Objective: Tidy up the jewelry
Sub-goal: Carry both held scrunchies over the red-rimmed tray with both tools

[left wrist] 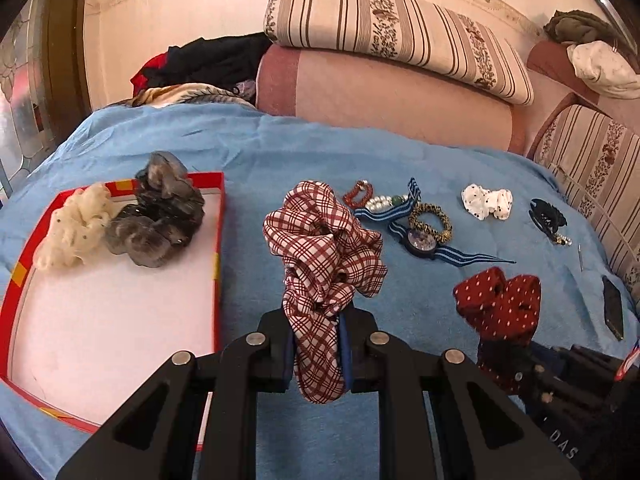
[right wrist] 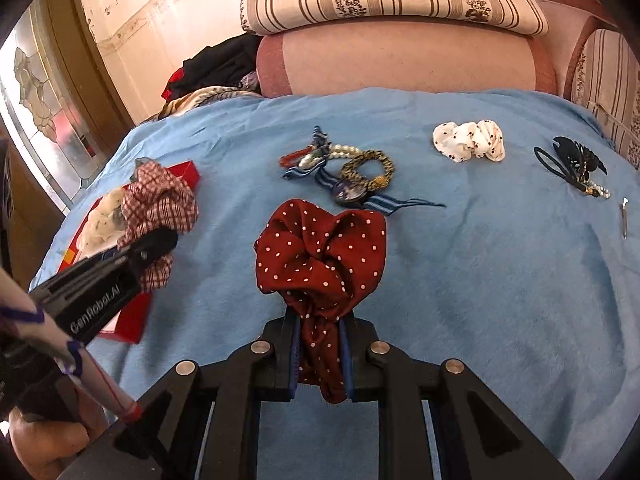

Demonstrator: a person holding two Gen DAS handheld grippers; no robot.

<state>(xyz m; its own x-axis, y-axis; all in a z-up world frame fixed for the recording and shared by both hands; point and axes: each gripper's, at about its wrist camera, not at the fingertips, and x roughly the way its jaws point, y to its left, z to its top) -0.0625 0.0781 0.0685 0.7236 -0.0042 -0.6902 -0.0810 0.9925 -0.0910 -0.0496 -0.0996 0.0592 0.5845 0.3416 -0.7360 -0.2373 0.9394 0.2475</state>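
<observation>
Clamped in left gripper (left wrist: 318,354): plaid scrunchie (left wrist: 324,248), lifted over blue blanket (left wrist: 280,152) beside red box (left wrist: 218,216). Pinched in right gripper (right wrist: 320,356): dotted scrunchie (right wrist: 320,248), near watch (right wrist: 352,192).

Matt cloth scrunchies (left wrist: 326,248), fuzzy blanket (right wrist: 480,280) (blue), cardbd tray (left wrist: 218,240)

Both wrist views close, sharing bedspread (left wrist: 280,152)
</observation>
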